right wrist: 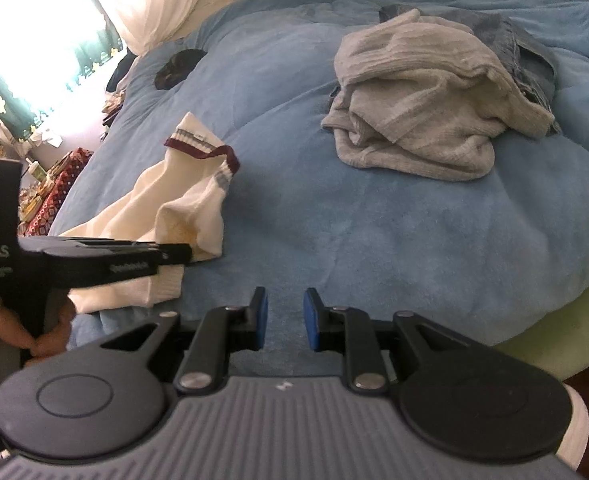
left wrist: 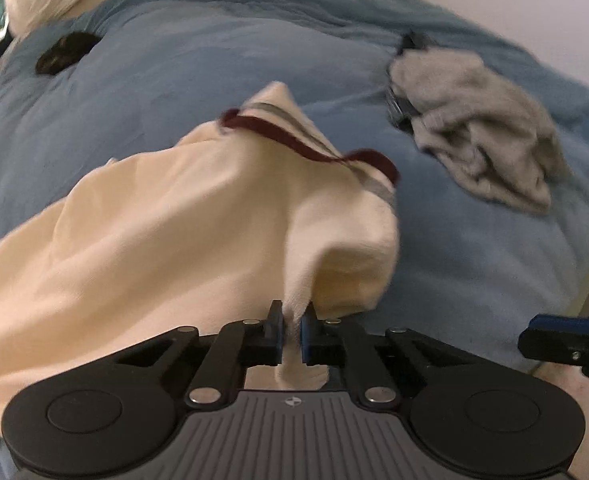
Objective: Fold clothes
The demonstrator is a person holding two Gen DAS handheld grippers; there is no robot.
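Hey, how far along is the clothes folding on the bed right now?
Barely started: nothing looks folded yet. In hand: the left gripper is shut on a fold of the cream garment with maroon trim, which is rumpled on the blue blanket. The right gripper is open and empty. Left: the crumpled grey garment and the jeans beneath it.

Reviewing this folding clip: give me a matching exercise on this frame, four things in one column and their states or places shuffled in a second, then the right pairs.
Things:
1. left gripper
2. right gripper
3. cream garment
4. grey garment

States or places:
A. crumpled in a heap on the blue blanket, on top of denim
B. open, nothing between its pads, over bare blanket
C. shut on a fold of cloth
D. has a maroon trimmed edge, partly lifted off the blanket

Pairs: 1-C, 2-B, 3-D, 4-A
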